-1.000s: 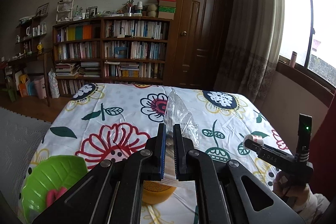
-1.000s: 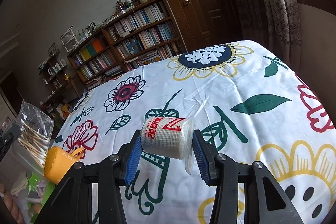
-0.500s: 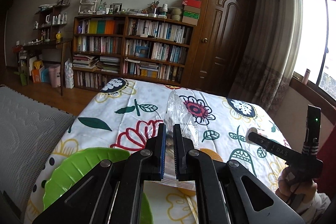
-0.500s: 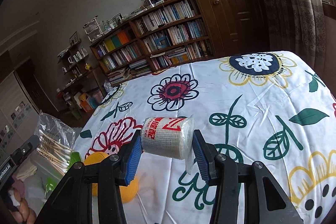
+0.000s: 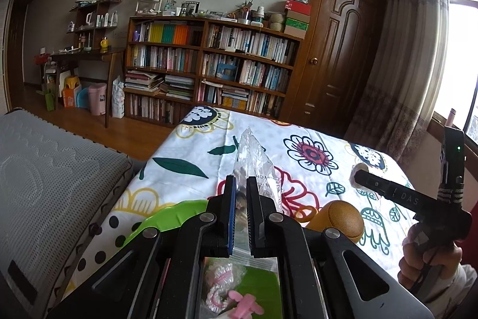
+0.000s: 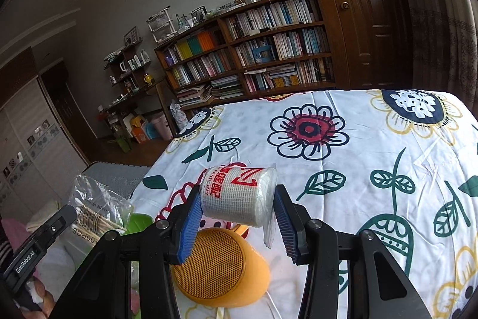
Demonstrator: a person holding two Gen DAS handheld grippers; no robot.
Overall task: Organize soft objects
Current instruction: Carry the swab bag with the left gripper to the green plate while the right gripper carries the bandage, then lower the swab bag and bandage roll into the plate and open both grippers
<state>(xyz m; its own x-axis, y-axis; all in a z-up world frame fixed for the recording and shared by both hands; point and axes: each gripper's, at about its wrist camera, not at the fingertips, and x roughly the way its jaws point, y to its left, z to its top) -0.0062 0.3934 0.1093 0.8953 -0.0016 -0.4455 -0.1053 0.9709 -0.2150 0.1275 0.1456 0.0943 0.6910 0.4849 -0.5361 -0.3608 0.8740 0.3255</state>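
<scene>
Listing from left to right. Grey mesh cushion (image 5: 56,178): lies at the far left, beside the desk edge. Green plate (image 5: 167,218): rests on the desk near its left edge, partly under the left tool; small pink items (image 5: 236,302) lie on it, seen between the tool arms. Left tool (image 5: 241,199): its blue-padded jaws are pinched together on a clear plastic bag of cotton swabs (image 5: 254,169), which stands up above the jaws; in the right wrist view the same bag (image 6: 95,208) shows the swabs inside and hangs above the plate area. Floral cloth (image 6: 373,145): white with red, navy and green flowers and leaves, covering the desk. Yellow round object with a mesh face (image 6: 221,268): lies on the cloth just right of the plate, directly below the right tool. Right tool (image 6: 239,216): its blue pads are clamped on either end of a white gauze roll (image 6: 239,193) with red printing, wrapped in clear film, held on its side in the air above the yellow object. Hand (image 5: 430,262): grips the right tool's handle at the far right. Bookshelf (image 5: 209,68) and wooden door (image 5: 337,44): stand against the back wall, well apart from the desk.
</scene>
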